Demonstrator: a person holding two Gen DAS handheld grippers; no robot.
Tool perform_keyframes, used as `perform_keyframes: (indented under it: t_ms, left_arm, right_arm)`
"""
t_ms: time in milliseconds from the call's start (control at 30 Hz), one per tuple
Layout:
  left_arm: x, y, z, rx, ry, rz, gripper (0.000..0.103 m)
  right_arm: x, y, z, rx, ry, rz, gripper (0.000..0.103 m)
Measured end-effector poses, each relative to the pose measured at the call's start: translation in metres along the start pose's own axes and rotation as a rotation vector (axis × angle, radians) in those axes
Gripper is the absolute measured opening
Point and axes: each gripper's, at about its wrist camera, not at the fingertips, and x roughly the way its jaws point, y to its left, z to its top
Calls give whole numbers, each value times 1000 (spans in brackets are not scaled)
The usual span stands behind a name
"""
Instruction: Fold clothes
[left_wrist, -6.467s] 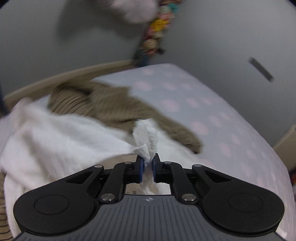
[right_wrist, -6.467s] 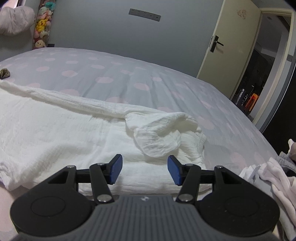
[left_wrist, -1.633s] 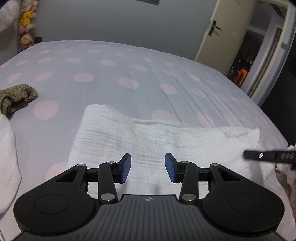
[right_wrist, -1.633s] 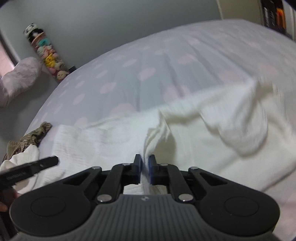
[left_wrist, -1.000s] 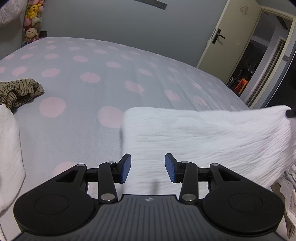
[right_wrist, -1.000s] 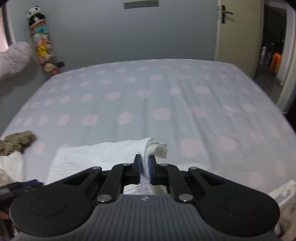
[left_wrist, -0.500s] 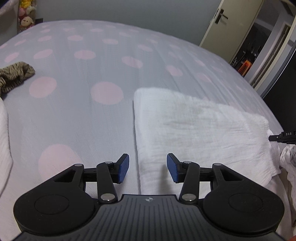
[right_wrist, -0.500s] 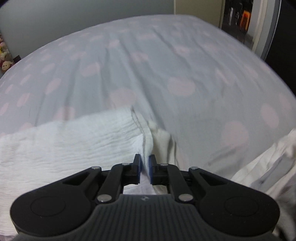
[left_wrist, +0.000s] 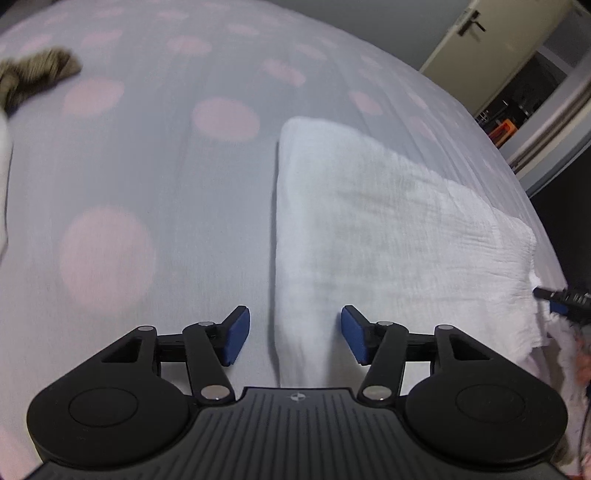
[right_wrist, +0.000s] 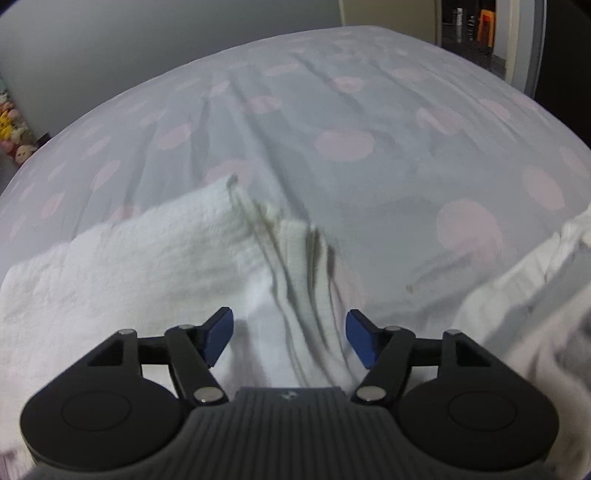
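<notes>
White crinkled cotton, one folded cloth, is lying flat on the bed, whose grey sheet is showing pink dots. No container is showing in either view; the bed is bearing everything.

In the left wrist view, going from the left: one brown striped garment is sitting bunched at the far left edge, well apart from the cloth, and just below it a strip of another white fabric is running down the frame edge. The left gripper is hanging over the cloth's straight left edge, its jaws having just been opening; that edge is lying between the two blue pads, which are standing clear of it. At the far right, the tip of the right gripper is showing beside the cloth's right end, and a door is standing beyond the bed.

In the right wrist view, a few soft toys are sitting at the far left by the wall. The cloth is spreading leftward, its layered end running between the right gripper's two pads. Those jaws have just been opening wide and are gripping nothing. One pale heap of clothes is lying at the right edge.
</notes>
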Motion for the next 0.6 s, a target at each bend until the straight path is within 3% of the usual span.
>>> perform_keyframes:
  t_ms: [167, 300, 467, 567, 600]
  left_arm:
    - [-2, -4, -15, -16, 13, 7, 54]
    - [2, -19, -22, 60, 16, 51, 56]
    - [9, -30, -28, 134, 13, 88, 56]
    - [10, -33, -28, 154, 11, 82, 42]
    - [10, -33, -27, 159, 9, 77, 32]
  right_arm:
    - [4, 13, -16, -107, -8, -42, 73]
    - [18, 20, -20, -163, 35, -112, 79]
    - [37, 11, -12, -103, 117, -114, 87]
    - [40, 7, -10, -64, 138, -100, 82]
    - [39, 6, -9, -51, 141, -87, 78]
